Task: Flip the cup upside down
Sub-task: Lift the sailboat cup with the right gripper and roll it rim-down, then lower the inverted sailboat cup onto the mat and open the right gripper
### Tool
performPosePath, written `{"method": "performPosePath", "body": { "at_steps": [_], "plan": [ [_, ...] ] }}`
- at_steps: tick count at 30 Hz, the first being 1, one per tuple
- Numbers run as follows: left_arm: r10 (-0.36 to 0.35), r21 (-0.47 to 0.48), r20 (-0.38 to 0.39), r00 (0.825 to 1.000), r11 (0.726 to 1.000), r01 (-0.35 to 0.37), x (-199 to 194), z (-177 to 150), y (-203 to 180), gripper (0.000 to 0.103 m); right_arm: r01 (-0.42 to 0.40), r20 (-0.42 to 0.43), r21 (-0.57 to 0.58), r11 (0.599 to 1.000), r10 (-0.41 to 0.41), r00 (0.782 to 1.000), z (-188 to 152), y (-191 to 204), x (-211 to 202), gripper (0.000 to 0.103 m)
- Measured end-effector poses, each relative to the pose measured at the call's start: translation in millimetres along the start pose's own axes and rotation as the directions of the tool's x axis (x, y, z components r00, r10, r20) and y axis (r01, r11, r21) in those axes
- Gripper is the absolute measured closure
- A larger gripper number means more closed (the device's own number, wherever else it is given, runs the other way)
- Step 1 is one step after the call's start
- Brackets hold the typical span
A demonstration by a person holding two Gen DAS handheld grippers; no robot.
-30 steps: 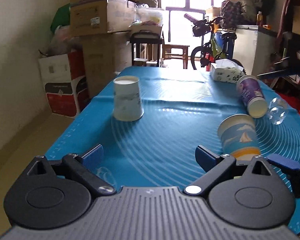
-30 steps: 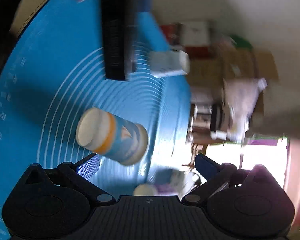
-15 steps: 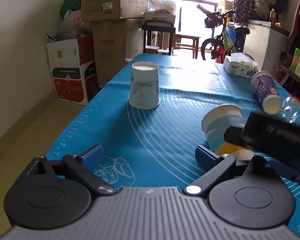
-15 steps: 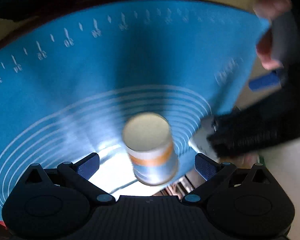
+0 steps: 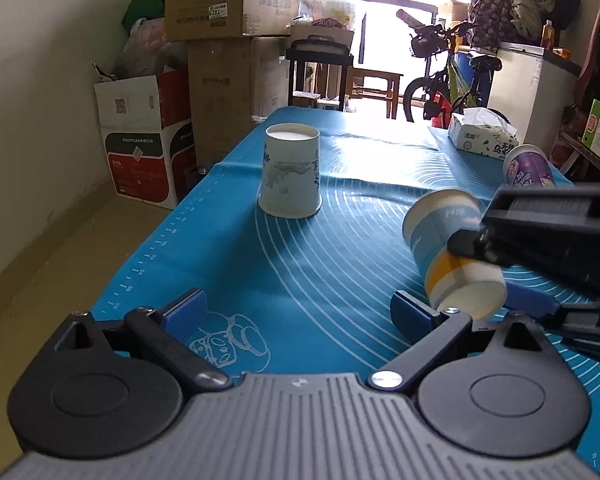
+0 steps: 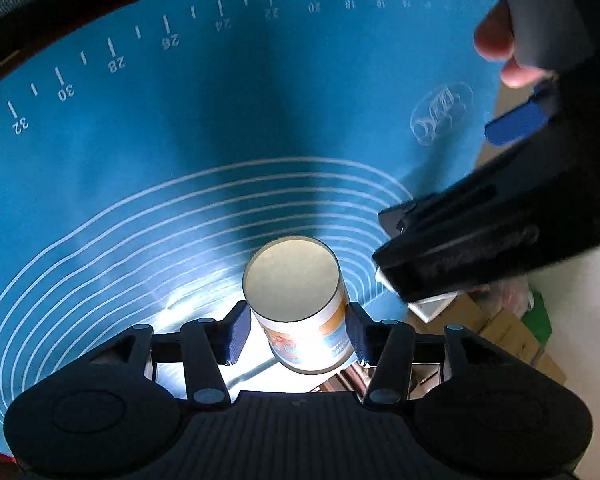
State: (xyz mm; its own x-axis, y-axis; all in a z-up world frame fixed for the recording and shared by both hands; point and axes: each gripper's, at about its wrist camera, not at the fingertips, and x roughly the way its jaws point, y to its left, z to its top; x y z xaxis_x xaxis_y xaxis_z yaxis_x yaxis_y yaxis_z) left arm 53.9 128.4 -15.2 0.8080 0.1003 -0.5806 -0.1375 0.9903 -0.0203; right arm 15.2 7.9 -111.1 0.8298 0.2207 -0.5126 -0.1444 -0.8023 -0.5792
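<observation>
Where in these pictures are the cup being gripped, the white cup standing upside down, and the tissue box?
gripped cup [image 6: 296, 280]: right wrist view, on its flat pale base.
upside-down white cup [image 5: 290, 178]: left wrist view, on its printed side wall.
tissue box [image 5: 482, 138]: left wrist view, on its front face.

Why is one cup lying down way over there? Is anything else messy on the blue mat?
The purple cup lies tipped on its side near the tissue box, not standing. The white cup already sits upside down. The right gripper holds the blue-and-orange cup tilted. Nothing is spilled.
</observation>
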Motion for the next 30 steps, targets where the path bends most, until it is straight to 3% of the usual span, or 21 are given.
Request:
{"method": "performPosePath", "body": {
  "at_steps": [2, 4, 6, 8, 10, 13, 14, 16, 19, 22, 23, 26, 30],
  "plan": [
    [-0.006, -0.004, 0.003, 1.0, 1.0, 0.006, -1, 0, 0, 0.006, 0.004, 0.0, 0.089, 0.996, -0.004, 1.0, -13, -11, -7, 0.055],
    [-0.015, -0.006, 0.007, 1.0, 1.0, 0.015, -2, 0, -1, 0.006, -0.026, 0.022, 0.276, 0.961, 0.021, 1.0, -30, -29, -15, 0.055],
    [-0.024, -0.007, 0.011, 1.0, 1.0, 0.024, -2, 1, -2, 0.006, -0.059, 0.059, 0.473, 0.879, 0.036, 0.998, -51, -47, -24, 0.055],
    [-0.036, -0.007, 0.021, 0.999, 0.999, 0.036, -3, 2, -5, 0.005, -0.096, 0.094, 0.659, 0.746, 0.044, 0.995, -79, -68, -33, 0.055],
    [-0.051, -0.008, 0.034, 0.998, 0.999, 0.051, -5, 2, -8, 0.006, -0.145, 0.139, 0.806, 0.574, 0.055, 0.989, -105, -75, -38, 0.055],
    [-0.076, 0.001, 0.057, 0.995, 0.997, 0.077, -8, 2, -16, 0.005, -0.229, 0.221, 0.949, 0.215, 0.06, 0.973, -156, -87, -37, 0.055],
    [-0.083, 0.009, 0.065, 0.994, 0.997, 0.083, -9, 2, -19, 0.005, -0.23, 0.225, 0.966, 0.116, 0.054, 0.973, -168, -83, -35, 0.055],
    [-0.092, 0.023, 0.078, 0.993, 0.996, 0.091, -10, 2, -25, 0.005, -0.212, 0.216, 0.975, -0.068, 0.054, 0.975, -186, -63, -30, 0.055],
    [-0.106, 0.033, 0.08, 0.991, 0.994, 0.104, -8, 2, -33, 0.005, -0.236, 0.27, 0.911, -0.34, 0.056, 0.961, -210, -33, -17, 0.055],
    [-0.104, 0.039, 0.08, 0.991, 0.994, 0.101, -5, 2, -39, 0.006, -0.231, 0.306, 0.799, -0.555, 0.045, 0.951, -218, -8, -5, 0.055],
    [-0.101, 0.042, 0.083, 0.991, 0.994, 0.098, -5, 2, -41, 0.005, -0.202, 0.283, 0.779, -0.593, 0.045, 0.958, -218, 1, -1, 0.056],
    [-0.099, 0.055, 0.089, 0.991, 0.994, 0.095, -4, 1, -47, 0.005, -0.167, 0.254, 0.74, -0.652, 0.041, 0.966, -211, 15, 10, 0.057],
    [-0.091, 0.068, 0.085, 0.992, 0.994, 0.085, -1, 0, -51, 0.005, -0.151, 0.22, 0.754, -0.639, 0.029, 0.975, -205, 17, 8, 0.057]
  ]
}}
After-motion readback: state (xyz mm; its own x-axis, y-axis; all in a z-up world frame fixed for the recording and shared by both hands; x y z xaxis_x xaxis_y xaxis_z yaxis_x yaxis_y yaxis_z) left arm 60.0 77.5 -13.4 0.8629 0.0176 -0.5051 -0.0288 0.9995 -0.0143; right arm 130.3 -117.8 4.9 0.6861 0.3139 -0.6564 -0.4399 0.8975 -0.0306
